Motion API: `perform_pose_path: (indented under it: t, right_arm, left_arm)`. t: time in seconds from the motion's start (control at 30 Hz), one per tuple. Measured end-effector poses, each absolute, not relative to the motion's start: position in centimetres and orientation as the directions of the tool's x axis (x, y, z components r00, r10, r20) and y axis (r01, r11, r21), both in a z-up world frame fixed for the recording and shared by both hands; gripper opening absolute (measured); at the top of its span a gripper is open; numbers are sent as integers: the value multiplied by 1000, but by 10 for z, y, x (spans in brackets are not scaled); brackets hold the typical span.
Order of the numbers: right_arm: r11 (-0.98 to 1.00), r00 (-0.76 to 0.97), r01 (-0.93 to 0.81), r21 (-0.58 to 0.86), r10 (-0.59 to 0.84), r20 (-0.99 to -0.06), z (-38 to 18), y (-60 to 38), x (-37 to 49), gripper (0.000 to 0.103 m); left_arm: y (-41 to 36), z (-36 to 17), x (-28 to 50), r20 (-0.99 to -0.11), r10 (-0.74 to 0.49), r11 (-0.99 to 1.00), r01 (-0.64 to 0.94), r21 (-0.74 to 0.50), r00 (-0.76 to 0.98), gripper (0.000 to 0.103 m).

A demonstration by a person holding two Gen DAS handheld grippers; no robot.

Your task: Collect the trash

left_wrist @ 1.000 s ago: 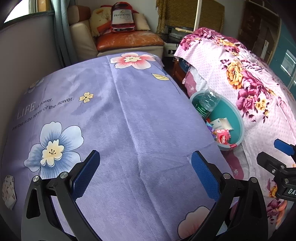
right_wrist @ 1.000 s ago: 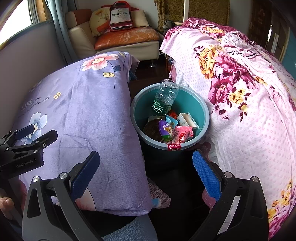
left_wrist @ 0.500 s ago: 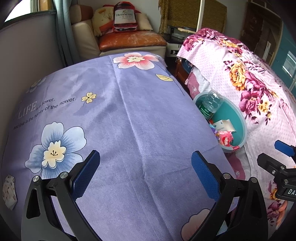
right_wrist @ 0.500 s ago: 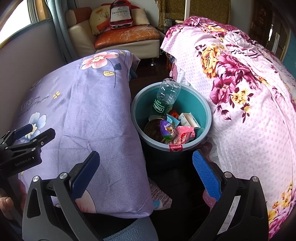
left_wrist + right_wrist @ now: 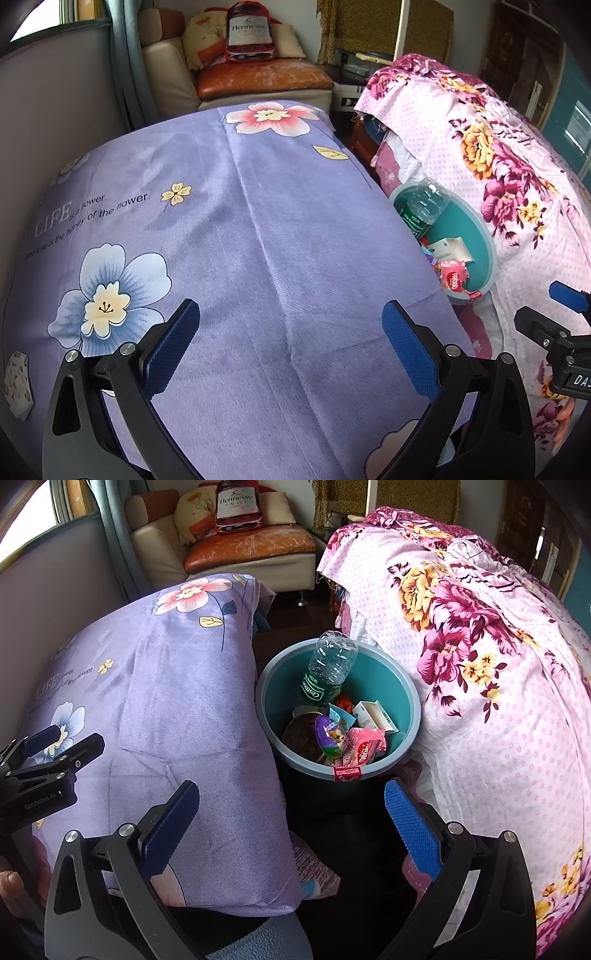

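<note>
While both grippers' fingers [image 5: 413, 834] gape empty, one bin [image 5: 404, 696] holds one bottle [image 5: 328, 672].

Plastic bin [image 5: 408, 716] — glossy; purple cloth [image 5: 177, 709] — matt.

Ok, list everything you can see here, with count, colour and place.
Bin: one, teal, on the floor between the two beds.
Water bottle: one, clear with green label, leaning inside the bin.
Wrappers and packets: several, pink, purple, white, in the bin.
Purple bedsheet: one, flowered, left of the bin.
Pink bedsheet: one, flowered, right of the bin.
Armchair: one, cream with orange cushion, at the back.
Bottle-shaped cushion: one, red, on the armchair.
Left gripper: black with blue pads, jaws open over the purple sheet.
Right gripper: same, jaws open near the bin.
</note>
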State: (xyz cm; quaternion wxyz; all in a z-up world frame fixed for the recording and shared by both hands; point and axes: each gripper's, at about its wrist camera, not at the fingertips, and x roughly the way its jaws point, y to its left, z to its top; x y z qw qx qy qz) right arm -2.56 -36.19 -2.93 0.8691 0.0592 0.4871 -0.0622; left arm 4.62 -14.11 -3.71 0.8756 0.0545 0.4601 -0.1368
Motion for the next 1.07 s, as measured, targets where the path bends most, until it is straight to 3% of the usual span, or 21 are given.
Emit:
perform_pose_path:
  t: [1.07]
  right_arm:
    - [985,533,172,30,-67,-844,-29,-363,-29,96]
  left_arm:
    - [-141,-38,48,-822,-195,949,314,-21,535,99]
